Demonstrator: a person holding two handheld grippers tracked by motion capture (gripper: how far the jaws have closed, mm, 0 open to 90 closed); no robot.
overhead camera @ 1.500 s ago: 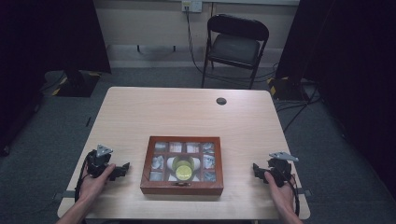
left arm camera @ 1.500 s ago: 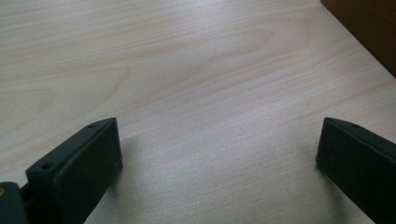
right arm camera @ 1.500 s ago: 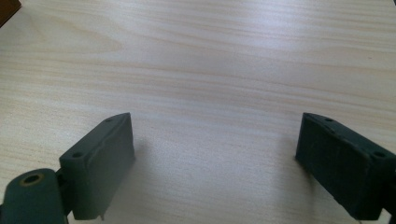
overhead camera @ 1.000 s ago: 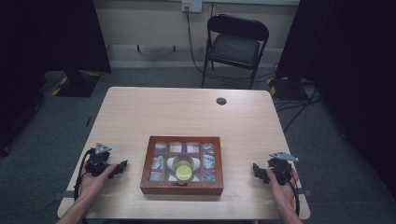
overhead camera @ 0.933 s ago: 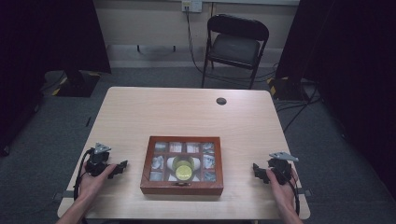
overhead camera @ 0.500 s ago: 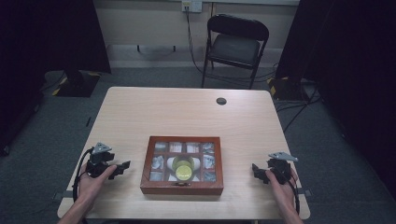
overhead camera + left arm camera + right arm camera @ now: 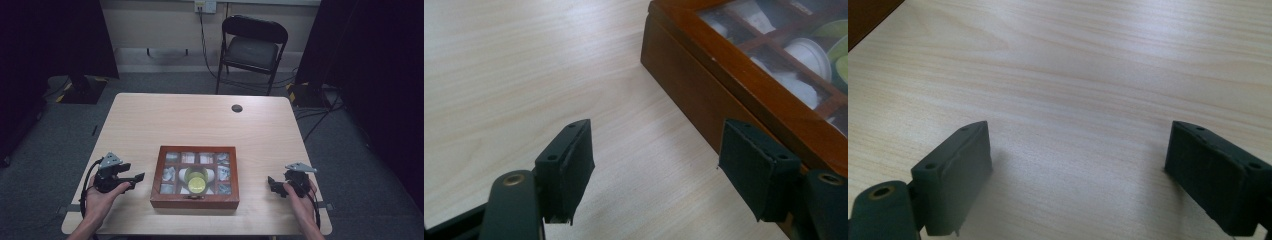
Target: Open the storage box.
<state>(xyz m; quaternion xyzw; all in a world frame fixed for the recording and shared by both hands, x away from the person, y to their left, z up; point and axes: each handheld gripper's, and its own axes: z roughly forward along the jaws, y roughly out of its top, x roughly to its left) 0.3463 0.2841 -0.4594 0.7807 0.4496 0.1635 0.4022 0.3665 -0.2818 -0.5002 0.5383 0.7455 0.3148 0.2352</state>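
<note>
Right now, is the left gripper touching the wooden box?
Apart. The left gripper view shows bare table between the left gripper and the wooden box.

The high view looks forward and down over the whole bench (image 7: 210,125); each gripper view skims it closely; the left gripper view shares the wooden box (image 7: 744,95) at upper right.

Closed wooden box (image 7: 195,176), reddish-brown, with glass lid divided into small panes. Lies flat near the front edge of the bench (image 7: 200,120), roughly centred. Through the glass: a yellow-green round object (image 7: 196,181) in the middle, pale items in surrounding compartments.
</note>
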